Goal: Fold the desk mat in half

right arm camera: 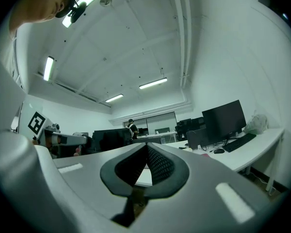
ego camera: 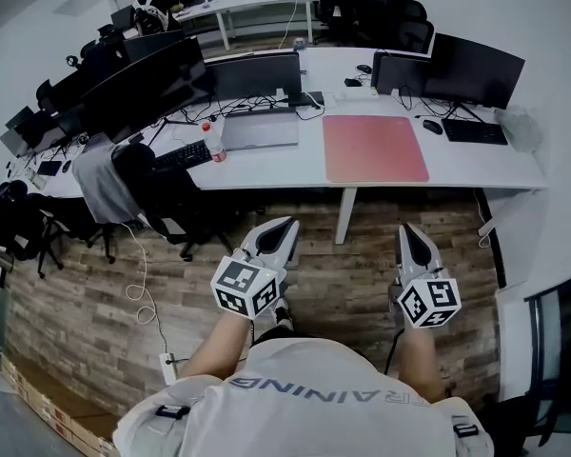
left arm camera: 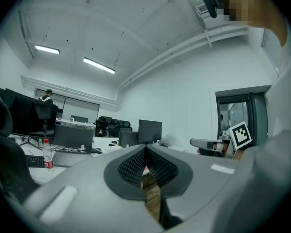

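Lying flat and unfolded: pink desk mat (ego camera: pixel 375 148), on the right half of the white desk (ego camera: pixel 266 171), near its front edge. Nothing touching it. Silver laptop (ego camera: pixel 259 129) just left of it. Bottle (ego camera: pixel 212 143) with red label and a black keyboard (ego camera: pixel 183 154) further left. Mouse (ego camera: pixel 432 127) and second keyboard (ego camera: pixel 474 131) just behind the mat's right corner, in front of a monitor (ego camera: pixel 476 69). Both grippers well back from the desk, over the wood floor (ego camera: pixel 352 274), pointing toward it. Left gripper (ego camera: pixel 287 225): jaws together at the tips, nothing between them. Right gripper (ego camera: pixel 409 228): jaws closed too, empty. Chair (ego camera: pixel 162 193) with grey jacket (ego camera: pixel 100 181) at the desk's left end.
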`<state>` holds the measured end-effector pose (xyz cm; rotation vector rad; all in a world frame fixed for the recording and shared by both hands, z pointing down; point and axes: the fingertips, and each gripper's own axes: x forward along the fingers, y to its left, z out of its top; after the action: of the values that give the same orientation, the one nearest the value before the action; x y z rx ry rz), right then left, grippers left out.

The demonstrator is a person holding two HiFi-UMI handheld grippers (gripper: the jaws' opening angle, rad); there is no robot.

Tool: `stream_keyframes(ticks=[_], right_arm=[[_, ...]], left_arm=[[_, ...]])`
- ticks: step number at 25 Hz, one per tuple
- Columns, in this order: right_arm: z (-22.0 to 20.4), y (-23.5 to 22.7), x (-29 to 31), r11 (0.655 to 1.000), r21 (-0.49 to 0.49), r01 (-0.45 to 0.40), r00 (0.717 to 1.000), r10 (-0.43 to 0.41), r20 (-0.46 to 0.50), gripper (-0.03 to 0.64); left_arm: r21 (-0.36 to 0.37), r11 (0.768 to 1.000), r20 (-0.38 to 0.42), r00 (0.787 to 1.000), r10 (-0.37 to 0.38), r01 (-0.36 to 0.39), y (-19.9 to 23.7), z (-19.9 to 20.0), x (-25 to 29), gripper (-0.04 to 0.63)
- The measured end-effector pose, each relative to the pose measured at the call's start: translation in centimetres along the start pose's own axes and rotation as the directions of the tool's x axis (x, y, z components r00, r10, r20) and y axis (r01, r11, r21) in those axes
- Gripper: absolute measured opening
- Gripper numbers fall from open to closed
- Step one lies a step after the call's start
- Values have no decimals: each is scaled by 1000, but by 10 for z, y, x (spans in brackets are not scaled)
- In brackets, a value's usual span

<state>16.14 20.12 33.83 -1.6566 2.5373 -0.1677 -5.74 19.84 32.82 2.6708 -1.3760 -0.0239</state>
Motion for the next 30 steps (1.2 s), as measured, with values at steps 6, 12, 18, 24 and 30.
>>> stream_keyframes(ticks=[6, 12, 18, 24, 30], right_arm=[[-10, -7, 3, 1000, 5, 16, 999, -15, -34, 12], [-28, -15, 10, 1000, 14, 28, 994, -26, -102, 12], [-41, -15, 42, 999, 13, 33, 989, -31, -147, 12], [-37, -21, 85, 998, -22, 61, 982, -64, -179, 12], [-31, -14, 147, 995, -70, 77, 977, -89, -195, 12]], left_arm=[[-6, 1000, -19, 1000, -7, 7, 3, -5, 4, -1], [-29, 999, -57, 998, -17, 16, 10, -18, 15, -1], [-63, 998, -65, 997, -28, 24, 39, -24, 36, 0], [-95, 994, -44, 997, -67, 62, 75, -17, 72, 0], [-81, 993, -20, 996, -85, 83, 129, -5, 102, 0]])
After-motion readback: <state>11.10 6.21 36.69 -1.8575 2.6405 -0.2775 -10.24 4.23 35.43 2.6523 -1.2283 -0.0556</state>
